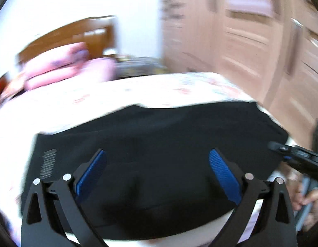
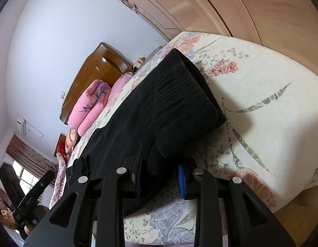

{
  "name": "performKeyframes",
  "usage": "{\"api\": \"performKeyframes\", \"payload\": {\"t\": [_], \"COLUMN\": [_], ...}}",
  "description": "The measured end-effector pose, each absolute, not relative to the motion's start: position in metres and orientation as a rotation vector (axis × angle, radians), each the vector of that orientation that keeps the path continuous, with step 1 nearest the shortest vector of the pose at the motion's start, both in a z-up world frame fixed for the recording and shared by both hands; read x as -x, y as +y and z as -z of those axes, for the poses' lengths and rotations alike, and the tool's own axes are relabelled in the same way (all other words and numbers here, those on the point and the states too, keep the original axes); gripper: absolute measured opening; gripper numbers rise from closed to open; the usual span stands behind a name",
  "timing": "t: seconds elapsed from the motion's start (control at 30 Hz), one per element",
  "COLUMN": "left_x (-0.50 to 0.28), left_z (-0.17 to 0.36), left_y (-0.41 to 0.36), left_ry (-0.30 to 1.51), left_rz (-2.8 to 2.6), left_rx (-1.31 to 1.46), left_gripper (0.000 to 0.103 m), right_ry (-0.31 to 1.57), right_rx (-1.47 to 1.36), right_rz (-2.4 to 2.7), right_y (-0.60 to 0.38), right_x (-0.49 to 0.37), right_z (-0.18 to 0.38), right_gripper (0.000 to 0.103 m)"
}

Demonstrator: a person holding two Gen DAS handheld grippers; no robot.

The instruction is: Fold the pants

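- My left tool: fingers spread wide, nothing between the blue pads; it hangs over the black pants.
- My right tool: clenched on a bunched fold of the pants at their near edge.
- Pants: spread flat on the floral bed, ribbed waistband toward 1 o'clock in the right wrist view.
- Pink pillows: at 10 o'clock, against the wooden headboard.

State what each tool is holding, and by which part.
The right tool grips the black pants at their near ribbed edge. The left tool is open above them, holding nothing.
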State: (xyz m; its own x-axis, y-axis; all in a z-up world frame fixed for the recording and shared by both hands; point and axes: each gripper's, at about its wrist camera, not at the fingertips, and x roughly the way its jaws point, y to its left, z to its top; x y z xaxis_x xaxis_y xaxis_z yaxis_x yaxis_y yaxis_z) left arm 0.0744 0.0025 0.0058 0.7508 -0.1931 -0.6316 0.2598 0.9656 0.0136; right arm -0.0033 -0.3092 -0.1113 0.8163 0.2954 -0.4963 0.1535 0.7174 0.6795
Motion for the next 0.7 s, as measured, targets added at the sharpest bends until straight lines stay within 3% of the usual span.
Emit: {"api": "performKeyframes", "payload": {"t": [0.13,0.23,0.3,0.47,0.7], "left_x": [-0.090,-0.105,-0.093,-0.083,-0.088], "left_z": [0.015,0.067,0.069,0.027,-0.029], "left_y": [0.069,0.058,0.051,0.096,0.196], "left_ry": [0.751,0.906,0.814,0.723,0.608], "left_rz": [0.130,0.251,0.233,0.289,0.060], "left_rx": [0.001,-0.089,-0.150,0.033,0.154], "left_gripper": [0.100,0.101,0.102,0.101,0.101], "right_ry": [0.590,0.558,0.534,0.485,0.449], "right_rx": [-0.687,-0.621,-0.566,-0.393,-0.043], "right_rz": [-0.070,-0.077,-0.085,-0.146,-0.356], "right_y": [-0.297,-0.285,-0.272,-0.216,-0.049], "right_x": [0.002,-0.002,-0.008,-0.032,-0.065], "right_z": [0.091,0.068,0.049,0.001,-0.037], "right_gripper": [0.027,0.027,0.027,0.026,0.021]}}
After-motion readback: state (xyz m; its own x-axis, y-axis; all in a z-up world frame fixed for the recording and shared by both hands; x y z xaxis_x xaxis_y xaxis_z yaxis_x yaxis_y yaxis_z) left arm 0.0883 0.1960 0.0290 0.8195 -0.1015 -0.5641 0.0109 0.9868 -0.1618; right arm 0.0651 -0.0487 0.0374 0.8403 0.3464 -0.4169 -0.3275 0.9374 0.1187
